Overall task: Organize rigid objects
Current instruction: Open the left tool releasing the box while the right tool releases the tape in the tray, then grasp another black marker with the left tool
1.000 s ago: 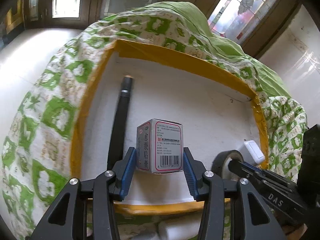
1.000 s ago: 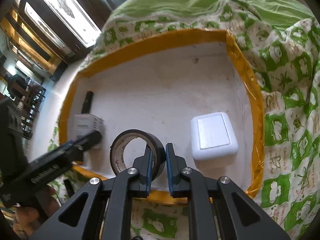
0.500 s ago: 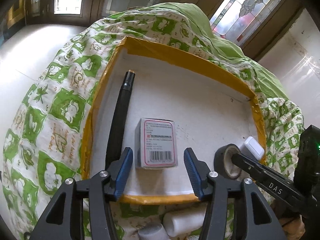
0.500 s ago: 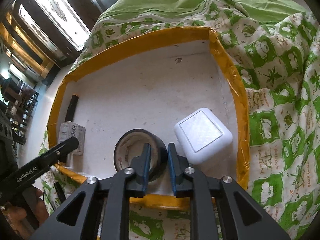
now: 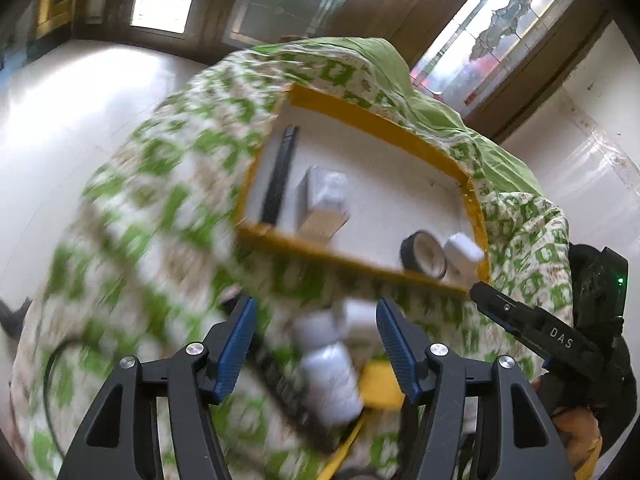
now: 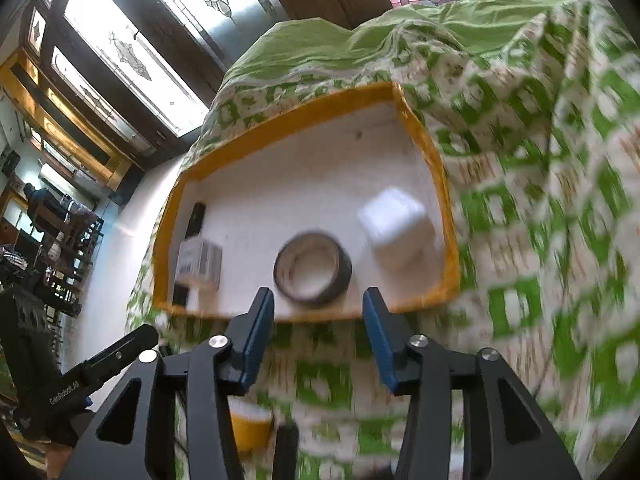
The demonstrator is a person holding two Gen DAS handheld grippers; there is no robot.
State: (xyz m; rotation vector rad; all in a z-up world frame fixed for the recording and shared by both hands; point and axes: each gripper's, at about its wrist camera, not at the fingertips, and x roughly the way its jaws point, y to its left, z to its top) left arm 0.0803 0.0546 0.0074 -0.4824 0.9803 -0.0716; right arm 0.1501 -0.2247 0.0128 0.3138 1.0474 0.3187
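Observation:
A white tray with a yellow taped rim [image 5: 380,128] [image 6: 280,120] lies on a green-patterned cloth. In it lie a black pen-like stick [image 5: 278,176], a small printed carton [image 5: 324,200] [image 6: 200,260], a black tape roll [image 5: 424,248] [image 6: 312,268] and a white box [image 5: 462,250] [image 6: 396,224]. My left gripper [image 5: 314,340] hovers short of the tray over white bottles [image 5: 332,376], its jaws opening with nothing pressed between them. My right gripper [image 6: 318,320] is drawn back from the tape roll, its jaws opening and holding nothing.
Loose things lie on the cloth in front of the tray: a yellow piece [image 5: 382,384], a dark ribbed bar [image 5: 280,384], a yellow-and-white cup-like thing [image 6: 250,420]. A black cable [image 5: 52,364] curls at the left. Windows and a pale floor [image 5: 60,100] surround the table.
Both grippers pulled back out of the tray. The left let go of the carton, which now lies flat. The right opened off the tape roll, which stays beside the white box.

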